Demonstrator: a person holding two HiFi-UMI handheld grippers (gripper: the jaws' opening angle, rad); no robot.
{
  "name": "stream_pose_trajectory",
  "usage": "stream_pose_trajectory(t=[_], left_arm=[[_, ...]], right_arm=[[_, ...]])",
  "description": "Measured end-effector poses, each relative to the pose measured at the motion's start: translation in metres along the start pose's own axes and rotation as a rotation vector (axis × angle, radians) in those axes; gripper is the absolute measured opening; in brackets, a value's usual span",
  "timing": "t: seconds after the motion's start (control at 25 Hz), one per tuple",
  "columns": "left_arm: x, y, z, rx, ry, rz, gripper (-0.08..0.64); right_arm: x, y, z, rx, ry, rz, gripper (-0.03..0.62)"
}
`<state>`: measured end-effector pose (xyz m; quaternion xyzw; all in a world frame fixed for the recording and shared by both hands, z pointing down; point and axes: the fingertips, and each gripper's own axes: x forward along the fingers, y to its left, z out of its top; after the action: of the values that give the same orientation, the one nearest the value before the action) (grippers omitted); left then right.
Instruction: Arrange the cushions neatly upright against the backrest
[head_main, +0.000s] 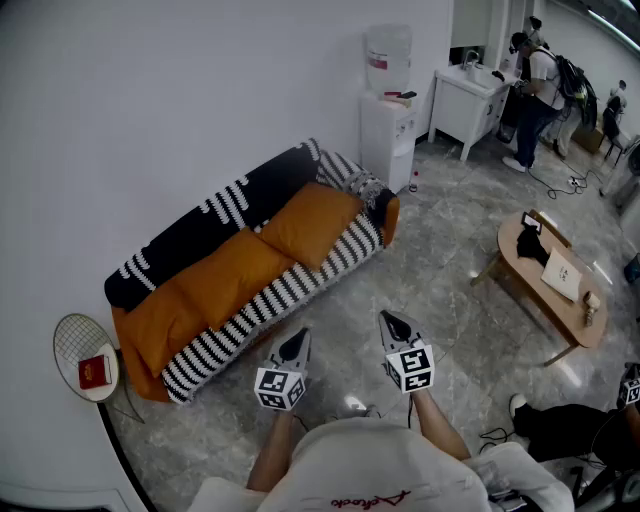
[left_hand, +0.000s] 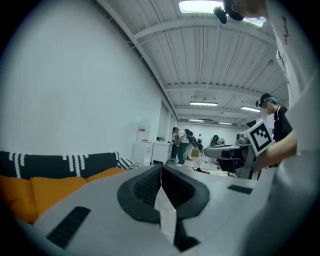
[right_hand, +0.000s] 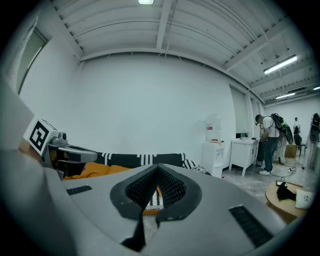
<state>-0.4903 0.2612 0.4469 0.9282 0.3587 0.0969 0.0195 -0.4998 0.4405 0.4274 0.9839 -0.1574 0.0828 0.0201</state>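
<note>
**Item 1, cushions.** Three orange cushions (head_main: 235, 272) lie in a row along the seat of the sofa (head_main: 300, 285), below its black backrest (head_main: 215, 215), which has white dashes. The seat cover is striped black and white.

**Item 2, left claw** (head_main: 298, 340). Pressed together, nothing between its pads. It is held above the grey marbled floor (head_main: 440, 250) in front of the sofa, well apart from the cushions. Its marker cube (head_main: 280, 388) bears square black-and-white codes.

**Item 3, right claw** (head_main: 392, 320). Pressed together and empty, beside the left one and aimed at the sofa.

**Item 4, writing.**
- The water dispenser (head_main: 388, 125) carries a bottle with a red label, unreadable.
- A red book (head_main: 93, 372) lies on the round wire side table (head_main: 70, 340); its cover mark is illegible.
- The white shirt (head_main: 370, 470) shows red script too small to read.

**Item 5, other.** A wooden oval table (head_main: 530, 290) stands at the right.
</note>
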Motion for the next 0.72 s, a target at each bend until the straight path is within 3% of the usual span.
stream_pose_trajectory(t=[0.72], left_arm=[[0.027,-0.032,-0.001,0.002,-0.005,0.015,0.031]], right_arm=[[-0.015,-0.040,-0.010,0.014,-0.017,0.006,0.026]])
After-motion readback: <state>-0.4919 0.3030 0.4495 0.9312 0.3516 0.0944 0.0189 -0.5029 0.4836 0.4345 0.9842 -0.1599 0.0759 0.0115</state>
